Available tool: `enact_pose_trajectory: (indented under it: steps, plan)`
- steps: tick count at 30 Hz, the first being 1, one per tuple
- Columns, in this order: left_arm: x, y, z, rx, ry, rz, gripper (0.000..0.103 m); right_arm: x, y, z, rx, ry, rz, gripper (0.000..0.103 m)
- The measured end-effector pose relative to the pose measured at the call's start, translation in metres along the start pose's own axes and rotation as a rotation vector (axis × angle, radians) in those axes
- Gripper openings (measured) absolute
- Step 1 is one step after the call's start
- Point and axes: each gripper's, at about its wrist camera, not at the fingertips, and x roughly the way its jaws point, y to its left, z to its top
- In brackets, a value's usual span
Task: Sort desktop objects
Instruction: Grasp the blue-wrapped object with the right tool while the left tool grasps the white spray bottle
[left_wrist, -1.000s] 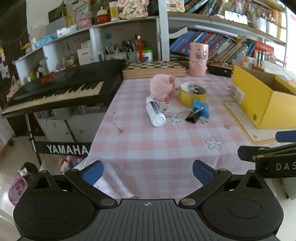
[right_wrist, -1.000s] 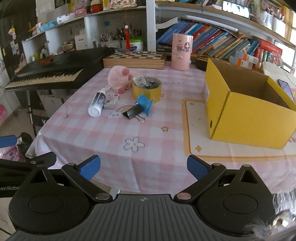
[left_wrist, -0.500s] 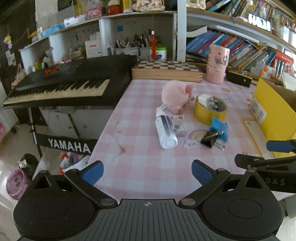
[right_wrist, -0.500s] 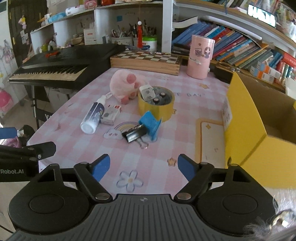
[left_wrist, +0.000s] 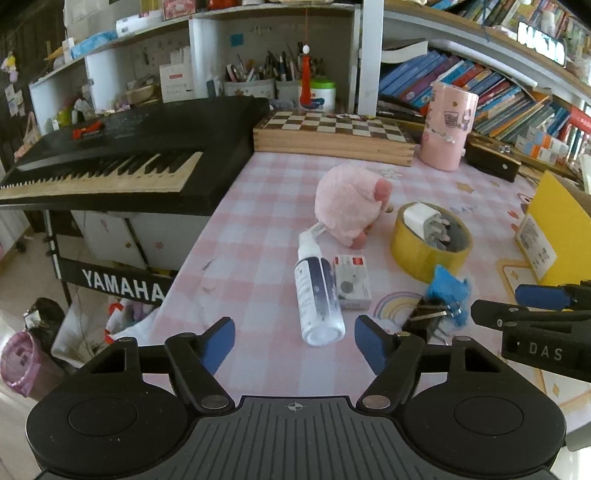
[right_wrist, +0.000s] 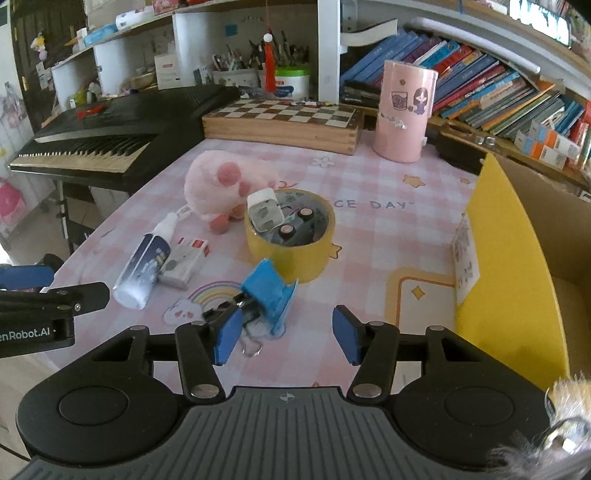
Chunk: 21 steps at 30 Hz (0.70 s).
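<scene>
On the pink checked tablecloth (left_wrist: 266, 221) lie a white spray bottle (left_wrist: 317, 295), a small white box (left_wrist: 351, 282), a pink plush toy (left_wrist: 349, 203), a yellow tape roll (left_wrist: 430, 240) holding a white charger and batteries, and a blue binder clip (left_wrist: 445, 295). My left gripper (left_wrist: 294, 345) is open, just short of the bottle's base. My right gripper (right_wrist: 286, 334) is open, its left finger beside the blue binder clip (right_wrist: 267, 295). The bottle (right_wrist: 146, 264), plush (right_wrist: 218, 188) and tape roll (right_wrist: 290, 236) also show in the right wrist view.
An open yellow cardboard box (right_wrist: 517, 258) stands at the right. A wooden chessboard box (right_wrist: 282, 123) and a pink cylinder (right_wrist: 404, 110) stand at the back. A black Yamaha keyboard (left_wrist: 110, 158) borders the table's left. Shelves with books rise behind.
Both grippers have moved forward over the table toward the pile of objects. The left one has closed in on the bottle, the right one on the binder clip. Both stay open.
</scene>
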Motion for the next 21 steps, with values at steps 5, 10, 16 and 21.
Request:
enact_pose_trajectory:
  steps: [5,10,16,21]
  plan:
    - [0.02,-0.003,0.01,-0.015,0.024,0.008,0.07,0.019,-0.006,0.013,-0.004,0.011,0.023,0.053]
    - [0.044,-0.008,0.017,-0.022,0.075,-0.012,0.053,0.043,-0.011,0.021,-0.003,0.072,0.055,0.05]
    - [0.068,-0.016,0.019,-0.014,0.148,-0.038,0.035,0.06,-0.008,0.024,-0.035,0.11,0.121,0.043]
    - [0.072,-0.017,0.019,-0.002,0.153,-0.035,0.032,0.069,-0.005,0.026,-0.05,0.128,0.157,0.034]
